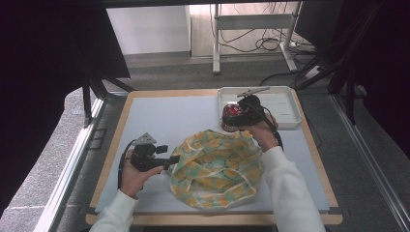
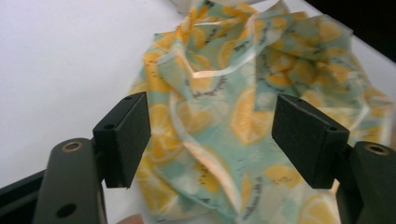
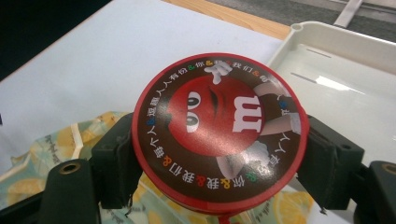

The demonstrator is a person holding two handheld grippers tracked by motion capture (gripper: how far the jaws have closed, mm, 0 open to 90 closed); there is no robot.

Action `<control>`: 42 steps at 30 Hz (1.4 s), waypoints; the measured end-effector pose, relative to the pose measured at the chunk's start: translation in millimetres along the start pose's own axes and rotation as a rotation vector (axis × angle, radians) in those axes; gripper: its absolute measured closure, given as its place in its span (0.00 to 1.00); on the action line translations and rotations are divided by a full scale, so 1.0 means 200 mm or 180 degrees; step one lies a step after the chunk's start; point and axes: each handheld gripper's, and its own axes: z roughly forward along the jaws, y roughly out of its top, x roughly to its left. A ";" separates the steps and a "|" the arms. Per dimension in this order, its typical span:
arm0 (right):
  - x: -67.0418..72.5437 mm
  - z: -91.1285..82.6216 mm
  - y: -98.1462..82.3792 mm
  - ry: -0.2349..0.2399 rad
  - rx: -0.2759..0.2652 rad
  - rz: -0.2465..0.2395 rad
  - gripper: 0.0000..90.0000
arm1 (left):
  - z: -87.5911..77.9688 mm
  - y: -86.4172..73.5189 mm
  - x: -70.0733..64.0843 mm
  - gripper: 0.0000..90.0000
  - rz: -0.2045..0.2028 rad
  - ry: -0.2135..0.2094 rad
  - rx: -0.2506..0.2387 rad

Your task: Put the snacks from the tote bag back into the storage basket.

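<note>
We see both forearms, in white sleeves, entering from the bottom edge of the high view. The left hand (image 1: 138,175) grips the left gripper (image 1: 170,159) low and roughly level, its jaws pointing toward the person's right. In the left gripper view its two black pads (image 2: 126,140) stand well apart with nothing pressed between them. The right arm reaches farther forward and bends inward; the right hand (image 1: 263,133) carries the right gripper (image 1: 232,117), pointed leftward in the high view. Its pads (image 3: 114,161) press on either side of a round tin (image 3: 219,130).
</note>
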 end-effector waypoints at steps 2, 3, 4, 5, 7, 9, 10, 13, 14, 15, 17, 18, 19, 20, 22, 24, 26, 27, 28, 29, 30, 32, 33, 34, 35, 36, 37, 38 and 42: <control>0.00 0.02 0.01 0.0027 -0.0011 0.0026 0.27 | -0.01 0.01 0.00 0.31 -0.0036 -0.0116 -0.0071; -0.01 0.03 0.01 0.0012 -0.0010 0.0020 0.27 | -0.01 0.01 -0.01 0.31 0.0026 -0.0058 -0.0056; -0.01 0.04 0.02 -0.0019 -0.0002 0.0010 0.27 | -0.02 0.02 -0.02 0.31 0.0068 -0.0047 -0.0055; -0.02 0.05 0.02 -0.0050 0.0008 -0.0006 0.27 | -0.02 0.02 -0.02 0.31 0.0064 -0.0075 -0.0065; -0.04 0.06 0.03 -0.0073 0.0007 0.0021 0.27 | -0.02 0.02 -0.02 0.31 0.0067 -0.0078 -0.0061; -0.06 0.08 0.04 -0.0088 0.0012 0.0074 0.27 | -0.01 0.01 -0.02 0.31 0.0077 -0.0080 -0.0045; -0.07 0.09 0.05 -0.0104 0.0010 0.0082 0.27 | -0.01 0.01 -0.02 0.31 0.0073 -0.0091 -0.0035; -0.11 0.12 0.05 -0.0147 -0.0003 0.0116 0.27 | 0.00 0.01 -0.02 0.31 0.0080 -0.0114 -0.0029; -0.12 0.13 0.05 -0.0178 -0.0023 0.0127 0.27 | 0.00 0.01 -0.02 0.31 0.0084 -0.0112 -0.0027; -0.13 0.14 0.05 -0.0193 -0.0033 0.0146 0.27 | -0.01 0.01 -0.02 0.31 0.0086 -0.0109 -0.0026; -0.15 0.17 0.05 -0.0190 -0.0042 0.0197 0.27 | -0.01 0.01 -0.01 0.31 0.0087 -0.0103 -0.0023; -0.16 0.18 0.05 -0.0192 -0.0045 0.0216 0.27 | -0.01 0.01 -0.01 0.31 0.0085 -0.0100 -0.0024; -0.17 0.19 0.05 -0.0194 -0.0042 0.0221 0.27 | -0.01 0.01 -0.01 0.31 0.0078 -0.0098 -0.0024; -0.17 0.20 0.05 -0.0200 -0.0046 0.0223 0.27 | -0.01 0.01 -0.01 0.31 0.0075 -0.0100 -0.0025; -0.18 0.21 0.05 -0.0215 -0.0050 0.0243 0.27 | -0.01 0.01 0.00 0.31 0.0081 -0.0098 -0.0015; -0.18 0.23 0.05 -0.0242 -0.0043 0.0244 0.27 | 0.00 0.01 0.00 0.31 0.0089 -0.0103 -0.0010; -0.19 0.23 0.05 -0.0256 -0.0046 0.0250 0.27 | 0.00 0.01 0.00 0.31 0.0090 -0.0105 -0.0004; -0.19 0.24 0.05 -0.0256 -0.0039 0.0248 0.27 | 0.00 0.01 0.00 0.31 0.0093 -0.0104 -0.0001; -0.19 0.24 0.05 -0.0280 -0.0039 0.0247 0.28 | 0.00 0.01 0.00 0.31 0.0095 -0.0102 0.0010; -0.20 0.24 0.05 -0.0306 -0.0040 0.0247 0.29 | 0.00 0.01 0.00 0.31 0.0103 -0.0094 0.0018; -0.21 0.25 0.05 -0.0305 -0.0031 0.0253 0.29 | 0.01 0.01 -0.01 0.31 0.0107 -0.0090 0.0020; -0.22 0.26 0.05 -0.0316 -0.0024 0.0269 0.29 | 0.01 0.01 -0.01 0.31 0.0102 -0.0094 0.0020; -0.22 0.27 0.05 -0.0321 0.0000 0.0285 0.29 | 0.01 0.01 -0.01 0.31 0.0094 -0.0098 0.0019; -0.23 0.29 0.05 -0.0307 0.0044 0.0254 0.29 | 0.01 0.01 0.00 0.31 0.0093 -0.0092 0.0028; -0.24 0.32 0.04 -0.0316 0.0075 0.0253 0.29 | 0.01 0.00 0.00 0.31 0.0092 -0.0086 0.0030; -0.24 0.33 0.04 -0.0340 0.0068 0.0278 0.29 | 0.01 0.00 0.00 0.31 0.0093 -0.0077 0.0028; -0.25 0.35 0.04 -0.0357 0.0079 0.0308 0.29 | 0.01 0.00 0.00 0.31 0.0090 -0.0064 0.0023; -0.26 0.37 0.04 -0.0356 0.0080 0.0321 0.29 | 0.01 0.00 0.01 0.31 0.0082 -0.0065 0.0018; -0.27 0.41 0.05 -0.0367 0.0065 0.0341 0.29 | 0.01 0.00 0.02 0.31 0.0076 -0.0061 0.0040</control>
